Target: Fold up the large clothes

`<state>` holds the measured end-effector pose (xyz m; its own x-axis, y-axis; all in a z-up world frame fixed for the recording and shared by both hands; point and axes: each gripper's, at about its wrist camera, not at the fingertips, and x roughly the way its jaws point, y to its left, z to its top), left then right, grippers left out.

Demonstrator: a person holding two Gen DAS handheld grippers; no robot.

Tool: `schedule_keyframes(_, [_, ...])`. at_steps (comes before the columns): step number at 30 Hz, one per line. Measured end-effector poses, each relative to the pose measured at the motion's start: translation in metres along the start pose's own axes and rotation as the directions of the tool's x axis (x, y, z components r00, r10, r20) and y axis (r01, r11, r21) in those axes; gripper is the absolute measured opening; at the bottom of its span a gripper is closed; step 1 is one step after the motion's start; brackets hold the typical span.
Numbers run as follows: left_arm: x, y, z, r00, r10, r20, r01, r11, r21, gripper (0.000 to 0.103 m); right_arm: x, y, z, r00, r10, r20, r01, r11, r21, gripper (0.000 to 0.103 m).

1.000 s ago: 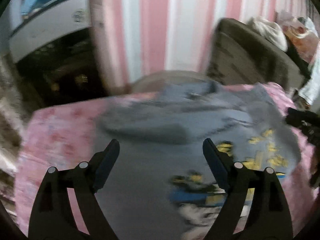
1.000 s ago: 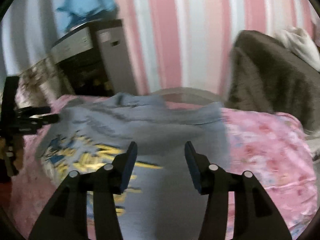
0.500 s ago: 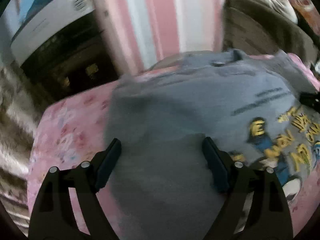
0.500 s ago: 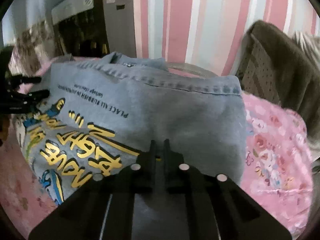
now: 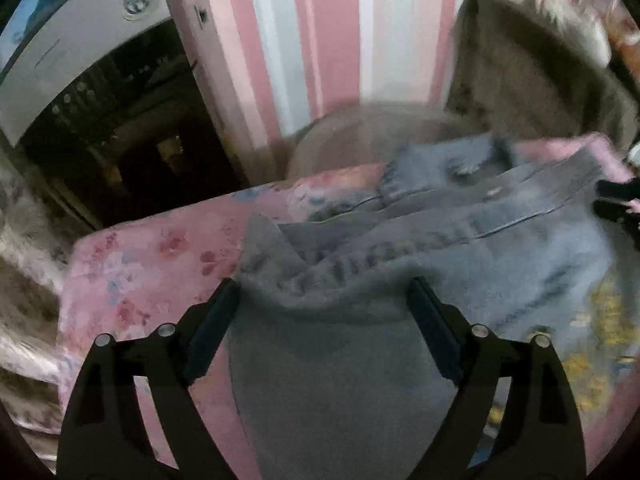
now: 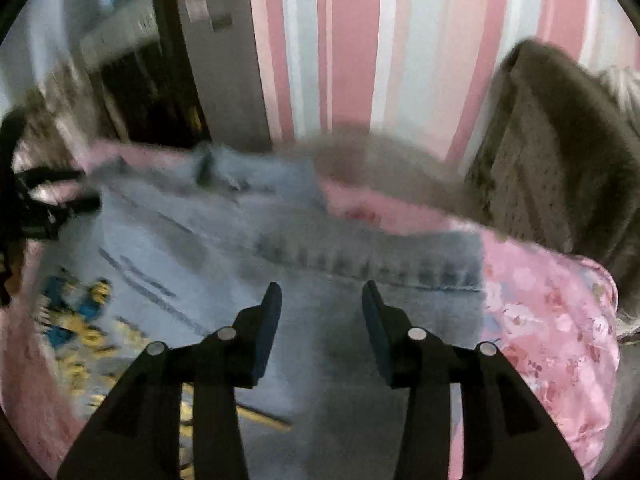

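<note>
A faded denim jacket (image 5: 460, 248), soft and rumpled with yellow lettering printed across it, lies spread on the pink floral bedcover (image 5: 152, 272); the left gripper (image 5: 322, 312) hangs over a raised, stitched fold with its jaws wide apart, gripping nothing; the right gripper (image 6: 322, 320) has just been opening, jaws partly apart above flat cloth, none pinched between them.

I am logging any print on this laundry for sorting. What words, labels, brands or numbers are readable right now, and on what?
Nothing can be read at this moment.
Denim jacket: a dark line of small print and big yellow lettering, both too blurred to read.
Grey cabinet: a small label, blurred.
White appliance: a round emblem, unreadable.
</note>
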<state>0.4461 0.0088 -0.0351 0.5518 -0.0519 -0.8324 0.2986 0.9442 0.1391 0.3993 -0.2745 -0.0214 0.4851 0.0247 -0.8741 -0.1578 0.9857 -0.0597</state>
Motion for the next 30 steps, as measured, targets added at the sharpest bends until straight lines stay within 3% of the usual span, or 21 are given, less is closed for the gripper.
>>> schedule_keyframes(2, [0.018,-0.002,-0.001,0.999,0.046,-0.019,-0.045,0.999,0.027,0.089,0.012,-0.007,-0.002,1.0,-0.006,-0.007,0.006,1.0,0.004,0.04])
schedule_keyframes(5, [0.031,0.015,-0.001,1.0,0.002,-0.023,-0.003,0.999,-0.038,0.1,0.017,-0.016,0.002,1.0,0.026,0.003,-0.026,0.998,0.055,0.041])
schedule_keyframes(7, [0.036,0.025,-0.001,0.998,-0.044,-0.036,0.041,0.996,-0.081,0.1,0.016,-0.017,0.003,1.0,0.026,0.004,-0.026,0.998,0.056,0.041])
schedule_keyframes(9, [0.032,0.026,-0.003,0.999,-0.042,-0.033,0.039,0.995,-0.092,0.1,0.009,-0.013,0.002,1.0,0.009,0.017,-0.01,0.998,0.06,0.041])
schedule_keyframes(13, [0.001,0.016,-0.009,0.999,0.034,0.016,-0.033,0.998,-0.049,0.094,-0.041,-0.014,-0.017,0.987,0.06,0.149,-0.075,0.993,0.097,0.046])
schedule_keyframes(16, [-0.033,0.01,-0.02,0.997,0.024,0.073,-0.019,0.997,-0.075,0.095,-0.074,-0.007,-0.042,0.974,0.064,0.219,-0.093,0.988,0.125,0.053])
schedule_keyframes(21, [-0.08,-0.024,-0.05,0.988,-0.066,0.137,0.083,0.989,-0.123,0.097,-0.091,0.023,-0.078,0.974,0.082,0.213,-0.105,0.989,0.101,0.053])
schedule_keyframes(24, [-0.091,-0.057,-0.069,0.982,-0.12,0.146,0.137,0.984,-0.113,0.097,-0.083,0.053,-0.092,0.979,0.115,0.171,-0.121,0.992,0.026,0.053])
schedule_keyframes(27, [-0.079,-0.09,-0.084,0.992,-0.06,0.107,0.064,0.998,-0.029,0.097,-0.068,0.081,-0.103,0.991,0.059,0.118,-0.048,0.995,-0.089,0.053])
schedule_keyframes(29, [-0.064,-0.095,-0.095,0.997,0.002,0.081,-0.003,1.0,0.008,0.098,-0.064,0.083,-0.109,0.993,0.028,0.112,-0.013,0.991,-0.134,0.051])
schedule_keyframes(30, [-0.06,-0.091,-0.101,0.997,0.002,0.081,-0.003,1.0,0.012,0.098,-0.063,0.081,-0.112,0.993,0.023,0.113,-0.007,0.989,-0.145,0.051])
